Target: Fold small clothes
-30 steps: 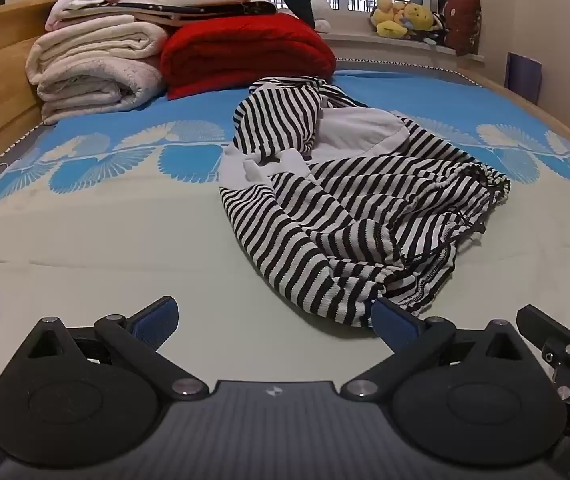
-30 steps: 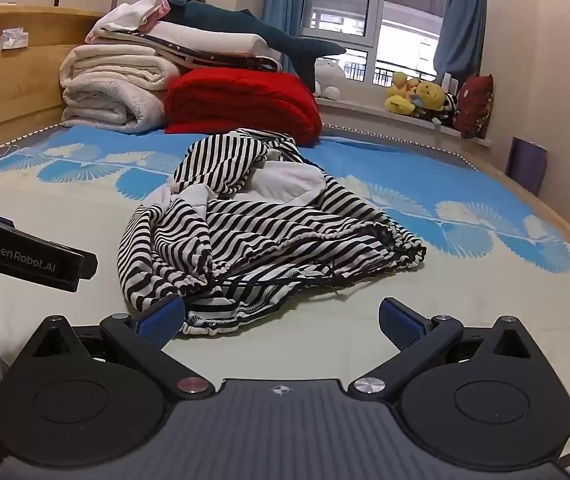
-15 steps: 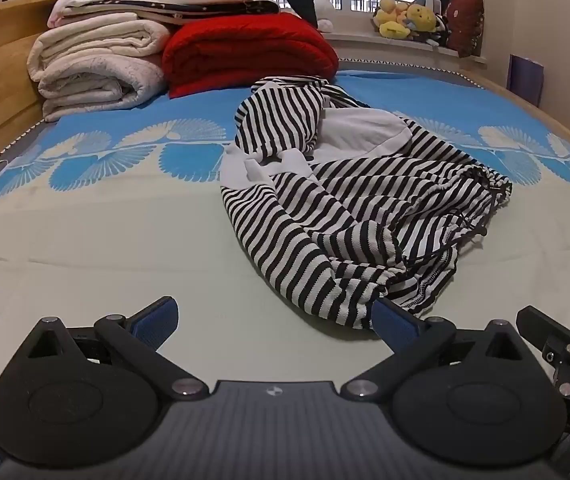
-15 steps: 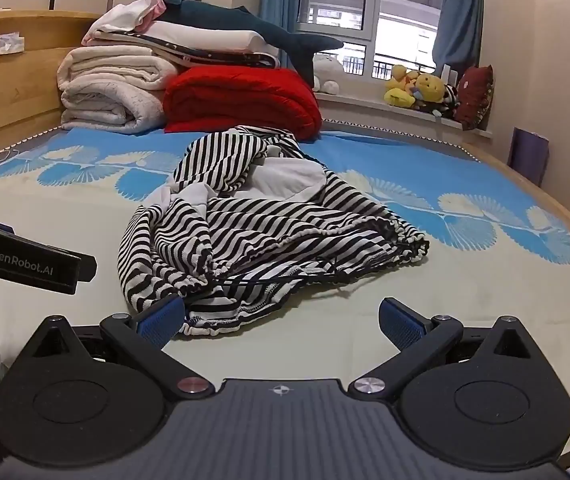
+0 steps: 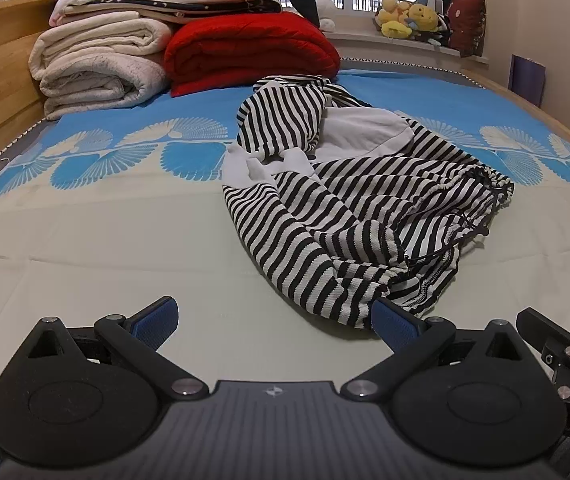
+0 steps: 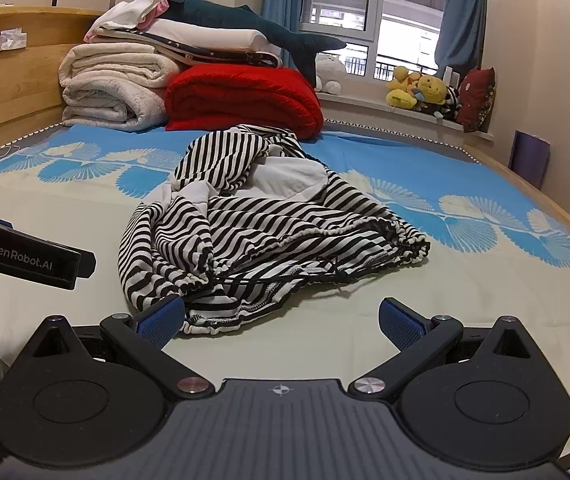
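A crumpled black-and-white striped garment (image 5: pixel 349 200) with a white lining and drawstrings lies in a heap in the middle of the bed (image 5: pixel 85 248). My left gripper (image 5: pixel 275 322) hovers open just in front of its near hem, its right fingertip (image 5: pixel 395 322) close to the cloth. In the right wrist view the same garment (image 6: pixel 269 236) lies ahead, and my right gripper (image 6: pixel 281 322) is open, its left fingertip (image 6: pixel 161 320) at the near hem. Neither holds anything.
Folded white blankets (image 5: pixel 101 68) and a red quilt (image 5: pixel 249 52) with a shark plush (image 6: pixel 253 24) on top are stacked at the head of the bed. Soft toys (image 6: pixel 421 88) sit on the window sill. The wooden bed frame (image 6: pixel 9 92) runs along the left.
Both grippers have edged slightly forward and lifted a little, so the garment sits a bit lower and nearer. The garment itself has not moved.
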The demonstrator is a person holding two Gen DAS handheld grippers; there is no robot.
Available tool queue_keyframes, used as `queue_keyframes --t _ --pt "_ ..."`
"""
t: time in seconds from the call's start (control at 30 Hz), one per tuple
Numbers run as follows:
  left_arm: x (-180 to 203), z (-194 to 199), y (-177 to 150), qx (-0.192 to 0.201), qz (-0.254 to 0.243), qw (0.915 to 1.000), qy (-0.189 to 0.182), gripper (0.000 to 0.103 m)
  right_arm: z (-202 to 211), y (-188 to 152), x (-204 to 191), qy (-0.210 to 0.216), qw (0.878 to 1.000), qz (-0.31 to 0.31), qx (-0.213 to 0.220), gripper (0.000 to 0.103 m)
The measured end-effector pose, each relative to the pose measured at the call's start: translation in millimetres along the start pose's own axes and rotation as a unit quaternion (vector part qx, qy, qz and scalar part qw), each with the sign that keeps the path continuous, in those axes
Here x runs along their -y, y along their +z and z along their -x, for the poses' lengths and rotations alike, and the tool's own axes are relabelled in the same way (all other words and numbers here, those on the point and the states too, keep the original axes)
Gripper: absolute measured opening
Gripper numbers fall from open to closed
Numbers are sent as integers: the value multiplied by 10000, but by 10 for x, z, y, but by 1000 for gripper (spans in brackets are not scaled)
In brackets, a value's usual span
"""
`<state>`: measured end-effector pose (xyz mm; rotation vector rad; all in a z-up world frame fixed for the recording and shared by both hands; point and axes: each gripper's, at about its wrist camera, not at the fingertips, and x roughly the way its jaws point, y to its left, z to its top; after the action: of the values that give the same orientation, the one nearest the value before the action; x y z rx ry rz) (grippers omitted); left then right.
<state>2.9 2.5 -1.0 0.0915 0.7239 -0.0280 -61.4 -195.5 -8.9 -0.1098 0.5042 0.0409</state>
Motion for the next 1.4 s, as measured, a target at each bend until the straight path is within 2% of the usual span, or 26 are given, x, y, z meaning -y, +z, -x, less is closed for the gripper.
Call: queue_keyframes --t 1.4 --pt "15 14 11 27 -1 10000 18 103 14 7 -11 20 10000 45 23 102"
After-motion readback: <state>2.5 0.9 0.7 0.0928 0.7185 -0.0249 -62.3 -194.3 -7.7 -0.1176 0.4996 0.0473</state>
